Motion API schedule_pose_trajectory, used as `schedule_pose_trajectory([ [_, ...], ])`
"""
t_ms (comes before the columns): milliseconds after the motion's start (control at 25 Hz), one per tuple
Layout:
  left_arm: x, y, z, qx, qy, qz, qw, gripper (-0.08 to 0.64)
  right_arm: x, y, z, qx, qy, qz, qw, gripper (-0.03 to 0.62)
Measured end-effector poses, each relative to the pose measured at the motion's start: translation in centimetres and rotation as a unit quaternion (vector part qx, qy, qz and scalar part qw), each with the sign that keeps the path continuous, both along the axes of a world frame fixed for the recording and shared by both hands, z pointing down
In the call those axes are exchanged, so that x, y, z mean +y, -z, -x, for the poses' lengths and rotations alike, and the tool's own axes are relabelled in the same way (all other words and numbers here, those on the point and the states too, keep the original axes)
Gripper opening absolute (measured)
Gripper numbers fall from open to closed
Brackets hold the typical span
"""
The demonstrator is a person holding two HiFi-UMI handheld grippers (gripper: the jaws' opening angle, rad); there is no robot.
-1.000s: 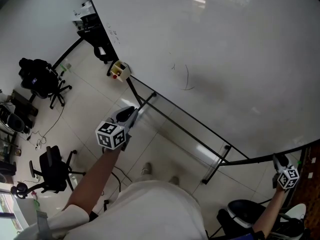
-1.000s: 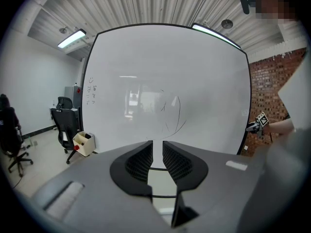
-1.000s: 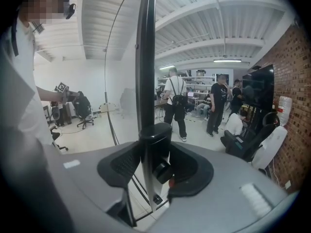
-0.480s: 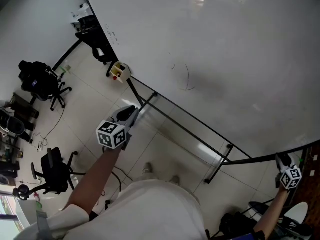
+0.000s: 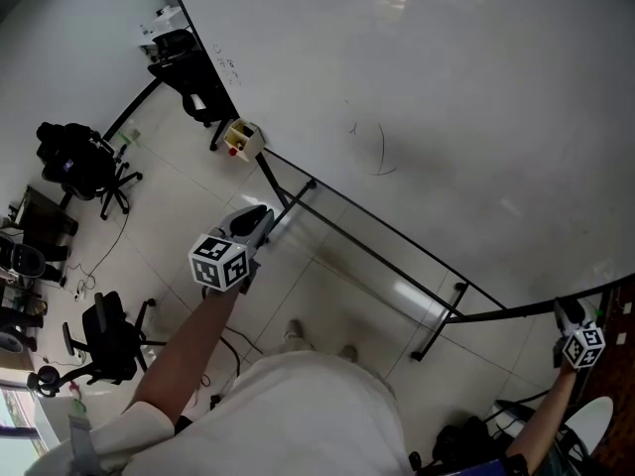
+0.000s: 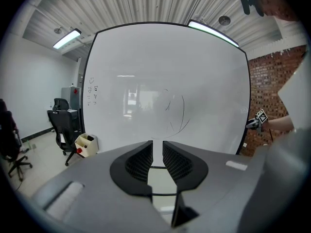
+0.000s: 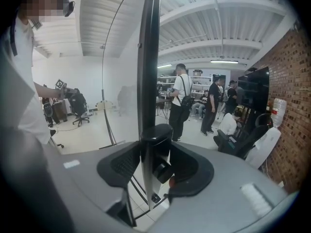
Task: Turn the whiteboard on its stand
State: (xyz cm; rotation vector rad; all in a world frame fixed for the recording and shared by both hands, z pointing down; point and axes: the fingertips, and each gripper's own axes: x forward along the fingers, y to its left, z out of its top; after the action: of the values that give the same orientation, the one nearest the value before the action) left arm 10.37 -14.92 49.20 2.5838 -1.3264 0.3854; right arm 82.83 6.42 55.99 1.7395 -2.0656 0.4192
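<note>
The big whiteboard (image 5: 446,87) on its black tube stand (image 5: 377,241) fills the head view, with a thin curved pen line on it. My right gripper (image 5: 568,315) is at the board's lower right corner. In the right gripper view its jaws (image 7: 155,149) are shut on the board's upright edge frame (image 7: 148,57) at a black pivot knob (image 7: 156,140). My left gripper (image 5: 260,221) hovers in front of the stand's left end, touching nothing. In the left gripper view it (image 6: 157,144) faces the board (image 6: 146,91), open by a narrow gap with nothing in it.
A cream marker box (image 5: 242,139) hangs at the board's lower left. Black office chairs (image 5: 84,157) (image 5: 104,340) stand on the tiled floor to the left. Behind the board's right edge are several people (image 7: 182,101), a brick wall (image 7: 291,106) and seated figures.
Nothing was grasped or released. The head view has drifted slightly; the board's lower right corner and my right gripper on it sit a little farther right.
</note>
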Motion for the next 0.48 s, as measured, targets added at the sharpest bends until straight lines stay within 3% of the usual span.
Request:
schedule_pose_trajectory([
  [480, 0.8, 0.9, 2.1, 0.006, -0.001, -0.003, 1.0, 0.083, 1.1, 1.2, -0.3, 0.007, -0.035, -0.003, 0.999, 0.195],
])
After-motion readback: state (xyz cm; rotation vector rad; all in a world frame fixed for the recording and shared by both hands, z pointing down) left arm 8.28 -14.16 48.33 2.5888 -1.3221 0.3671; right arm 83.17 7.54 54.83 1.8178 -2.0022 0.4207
